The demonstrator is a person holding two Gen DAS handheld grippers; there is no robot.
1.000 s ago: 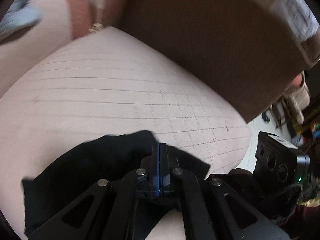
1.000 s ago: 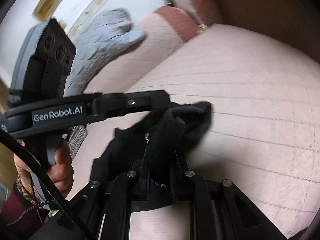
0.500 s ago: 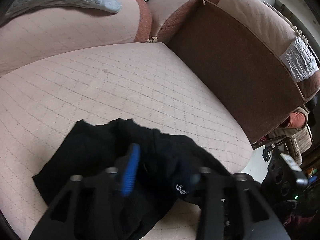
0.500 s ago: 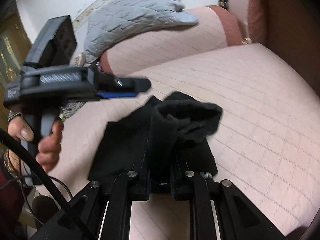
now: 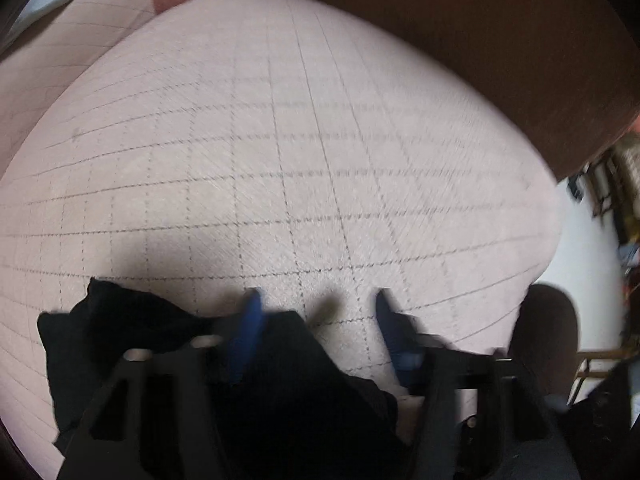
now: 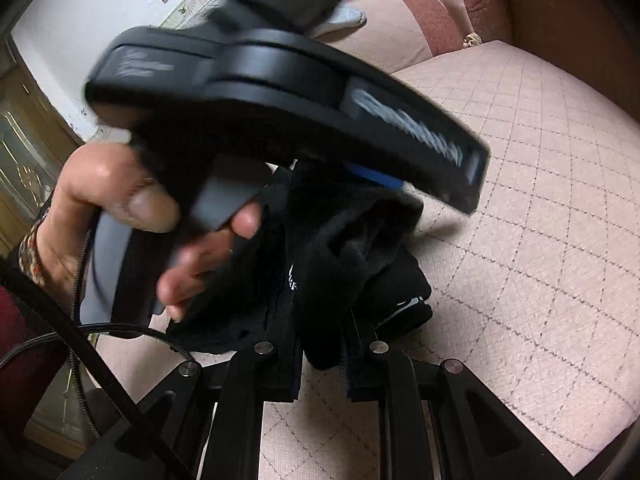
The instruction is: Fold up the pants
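Black fabric: the black bunched cloth pants (image 6: 352,256) lie in a loose heap on the pink quilted sofa seat cushion (image 5: 304,152), at the front edge of that cushion, the side nearest the person.
Landmark: the seat cushion; its brown backrest (image 5: 500,40) rises along the far side, well apart from the pants.
Right tool (image 6: 322,354): its two fingers are pressed onto a thick fold of the pants, pinching it, with the bundle standing up out of the grip.
Left tool (image 5: 316,312): fingers spread wide with blue pads (image 5: 248,328); bare cushion shows between the tips, and nothing is gripped.
Left hand (image 6: 132,216): wraps the left tool's handle, held just above the pants in the right wrist view.
Key relation: from the left tool the loose cloth lies below and to its left, spreading along the cushion's front edge; the tips already point past it toward the backrest.
Poor view: the left wrist picture is blurred, so whether the left pad touches the cloth is probably not decidable.
Judged next need: the left tool is nearer the free end and would have to drop back toward the front edge to catch it.
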